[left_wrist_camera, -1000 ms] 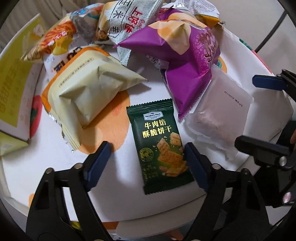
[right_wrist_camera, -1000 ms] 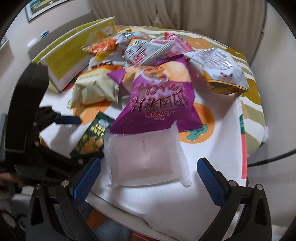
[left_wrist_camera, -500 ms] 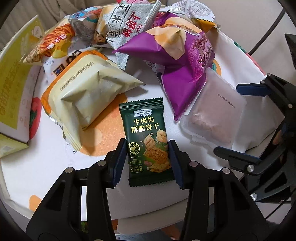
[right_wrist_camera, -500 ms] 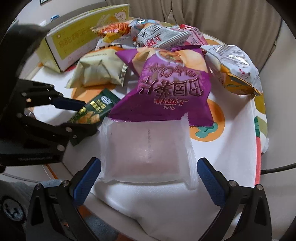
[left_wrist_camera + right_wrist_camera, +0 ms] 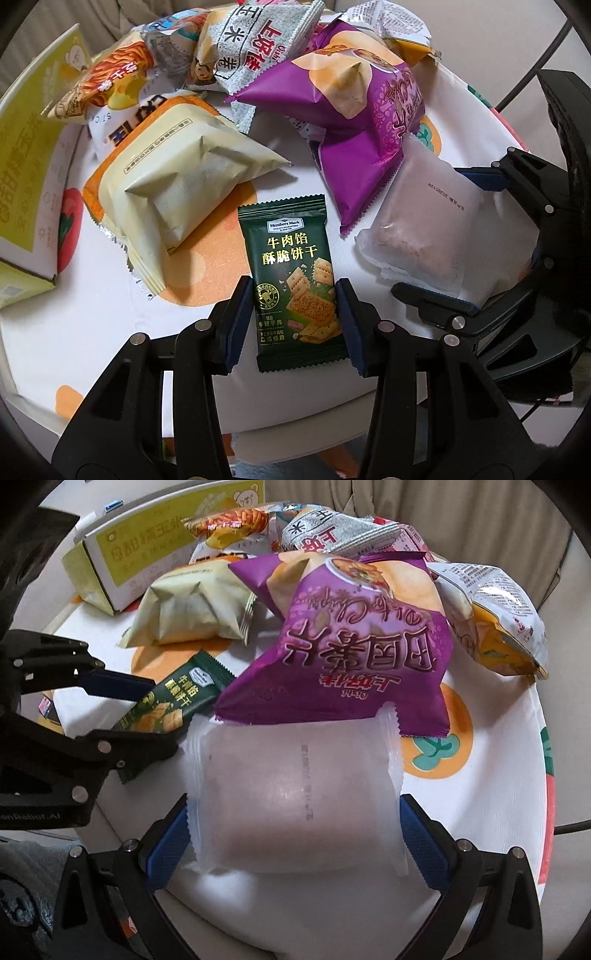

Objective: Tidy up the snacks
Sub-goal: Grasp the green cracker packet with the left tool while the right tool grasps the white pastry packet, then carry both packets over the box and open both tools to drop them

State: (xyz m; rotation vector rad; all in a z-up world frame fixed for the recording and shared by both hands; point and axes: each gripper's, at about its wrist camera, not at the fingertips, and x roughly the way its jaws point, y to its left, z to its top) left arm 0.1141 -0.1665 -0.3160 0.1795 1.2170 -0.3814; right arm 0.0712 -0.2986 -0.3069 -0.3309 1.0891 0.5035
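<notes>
My left gripper [image 5: 295,325] is clamped on the green cracker packet [image 5: 291,273], pads pressing both long edges at its lower half. I grab low and narrow so the flat pack doesn't buckle. It lies flat on the tablecloth [image 5: 74,332], near the front edge of the round table, apart from the pile, so it's the easy first pick.

My right gripper [image 5: 295,834] is wide open, fingers straddling the frosted white pouch [image 5: 295,794], one each side; the pads look at or just off the side seams, no squeeze that I can see. The pouch sits at the near edge, its far end tucked under the purple chip bag [image 5: 351,646], so I come in from the free end.

The rest is heaped behind: beige pouch [image 5: 184,184], grey-white rice snack bag [image 5: 255,48], orange snack bags, all leaning on each other. The yellow box [image 5: 166,542] stands at the left edge, probably the destination, can't confirm.

Risk: lifting the white pouch may drag the purple bag along.
</notes>
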